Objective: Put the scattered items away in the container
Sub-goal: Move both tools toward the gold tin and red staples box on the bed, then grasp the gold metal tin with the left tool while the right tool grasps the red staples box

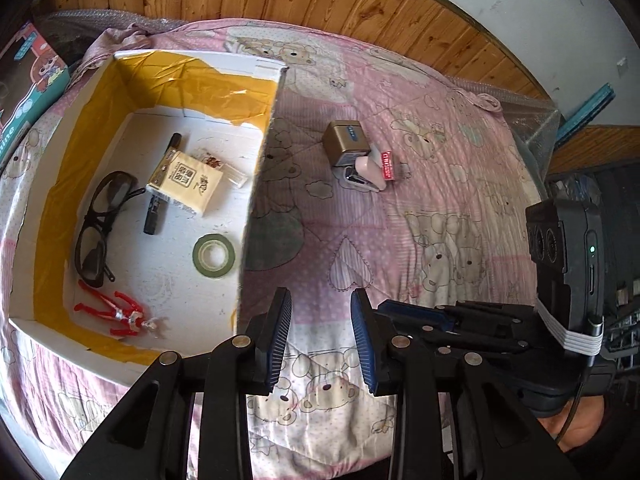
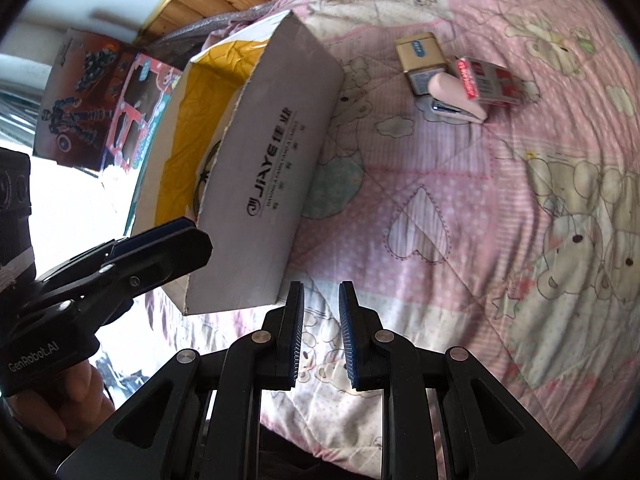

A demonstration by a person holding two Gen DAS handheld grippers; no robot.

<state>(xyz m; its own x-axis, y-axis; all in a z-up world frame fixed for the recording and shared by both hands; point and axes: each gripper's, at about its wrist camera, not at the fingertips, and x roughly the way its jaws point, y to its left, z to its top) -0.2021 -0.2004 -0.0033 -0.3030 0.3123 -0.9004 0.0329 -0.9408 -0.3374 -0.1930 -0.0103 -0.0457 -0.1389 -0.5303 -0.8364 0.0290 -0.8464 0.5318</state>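
Pink plastic, light and stiff: your stapler lies on the bed at 1 o'clock of the left hand-held gripper, wedged between the gold tin and the red packet. Its long axis seems to run 10 to 4. Pinch across the narrow sides. Both the left and the right hand-held gripper gape narrowly, empty. The box stands at 10.

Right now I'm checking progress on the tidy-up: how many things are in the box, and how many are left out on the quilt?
In the box: 6 (glasses, marker, tissue pack, tape roll, red toy figure, small clear packet)
On the quilt: 3 (gold tin, pink stapler, red card pack)
Total: 9
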